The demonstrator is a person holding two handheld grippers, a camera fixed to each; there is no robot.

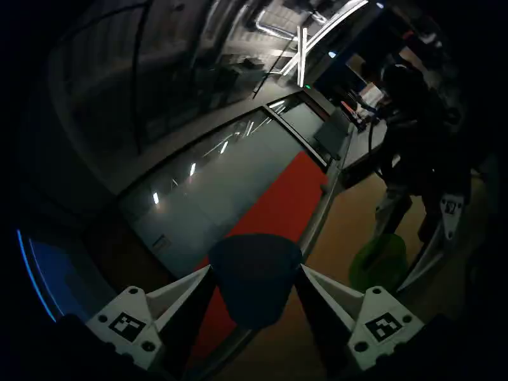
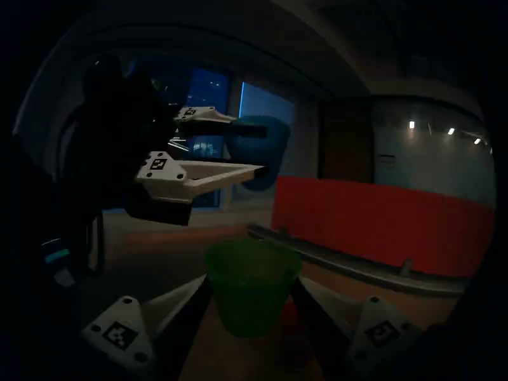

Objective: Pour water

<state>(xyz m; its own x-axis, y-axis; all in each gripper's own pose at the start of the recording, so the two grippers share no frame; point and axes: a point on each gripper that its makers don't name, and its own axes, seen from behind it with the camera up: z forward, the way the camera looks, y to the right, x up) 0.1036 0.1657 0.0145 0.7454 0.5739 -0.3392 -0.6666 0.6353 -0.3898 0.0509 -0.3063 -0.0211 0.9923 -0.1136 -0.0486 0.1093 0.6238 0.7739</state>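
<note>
Two cups, no pour yet: the left gripper [image 1: 255, 273] has its jaws closed on a dark blue cup [image 1: 255, 295], one finger pressing each side of the tapered wall, while the right gripper [image 2: 251, 282] clamps a translucent green cup [image 2: 253, 301] in the same way, mouth up between its jaws. Seen from the right gripper view, the blue cup hangs above and beyond the right jaws, a little to their left and clear of the green rim; from the left gripper view the green cup sits off to the right of the left jaws and lower, apart from them. The likely trouble is a spill: if the blue cup tips before its lip is over the green mouth, the water would probably land on the wood-toned table [image 2: 159, 254] beneath the jaws. Both cups narrow toward the base, so a loose squeeze could let either slide down through the fingers as the weight shifts. The blue cup looks opaque, smooth and near upright; in this dim light its water level cannot be made out, nor whether the green cup holds anything.
</note>
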